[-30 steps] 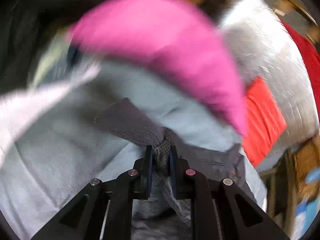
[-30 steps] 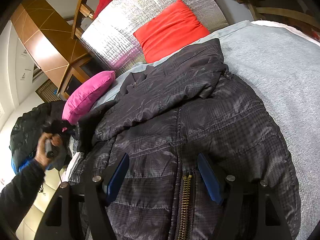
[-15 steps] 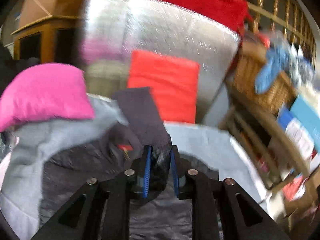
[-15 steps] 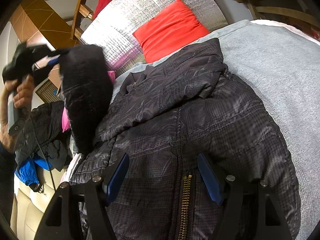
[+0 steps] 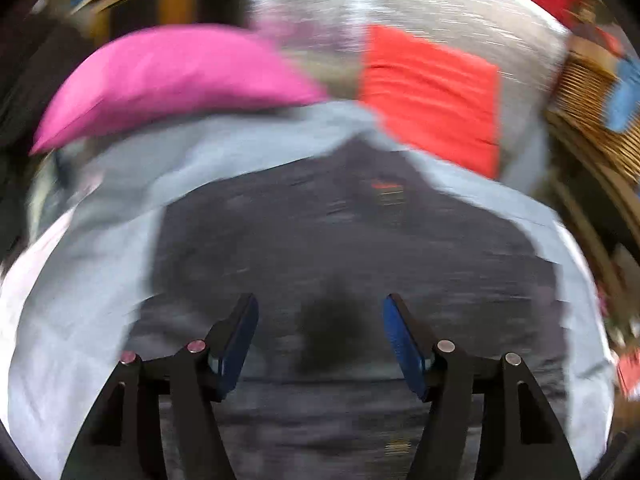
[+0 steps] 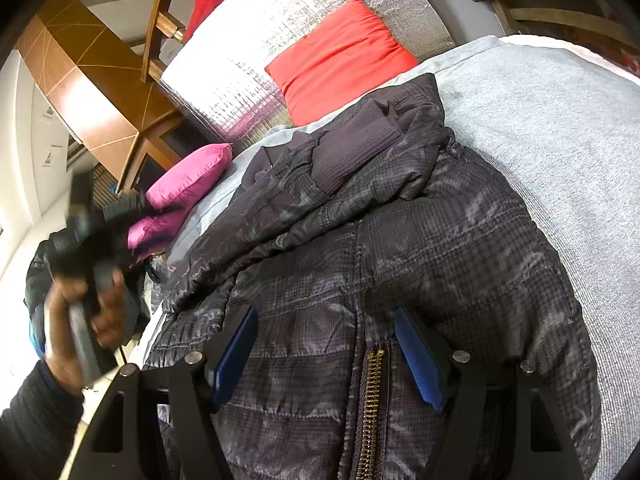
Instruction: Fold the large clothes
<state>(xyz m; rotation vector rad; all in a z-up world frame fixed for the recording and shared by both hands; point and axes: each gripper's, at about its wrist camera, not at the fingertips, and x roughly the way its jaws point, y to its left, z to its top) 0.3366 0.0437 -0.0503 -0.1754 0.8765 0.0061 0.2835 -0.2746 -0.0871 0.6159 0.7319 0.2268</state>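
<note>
A dark grey quilted jacket [image 6: 400, 240] with a brass zipper [image 6: 372, 412] lies front up on a light grey bed cover [image 6: 560, 128]. One sleeve [image 6: 320, 184] is folded across its chest. My right gripper [image 6: 326, 344] is open and empty, just above the jacket's lower front by the zipper. My left gripper [image 5: 320, 336] is open and empty above the jacket [image 5: 340, 248]; that view is blurred by motion. The left gripper also shows at the left of the right wrist view [image 6: 96, 236], held in a hand off the bed's side.
A pink pillow [image 6: 188, 188] and a red pillow [image 6: 340, 60] lie at the head of the bed, against a silver foil panel [image 6: 280, 32]. A wooden cabinet [image 6: 92, 80] stands behind. Another dark garment [image 6: 36, 280] lies beside the bed. A wicker basket [image 5: 592, 104] stands at the right.
My left gripper carried the sleeve up and over the jacket's chest, opened and let it go, then drew back off the bed's side. My right gripper has not moved.
</note>
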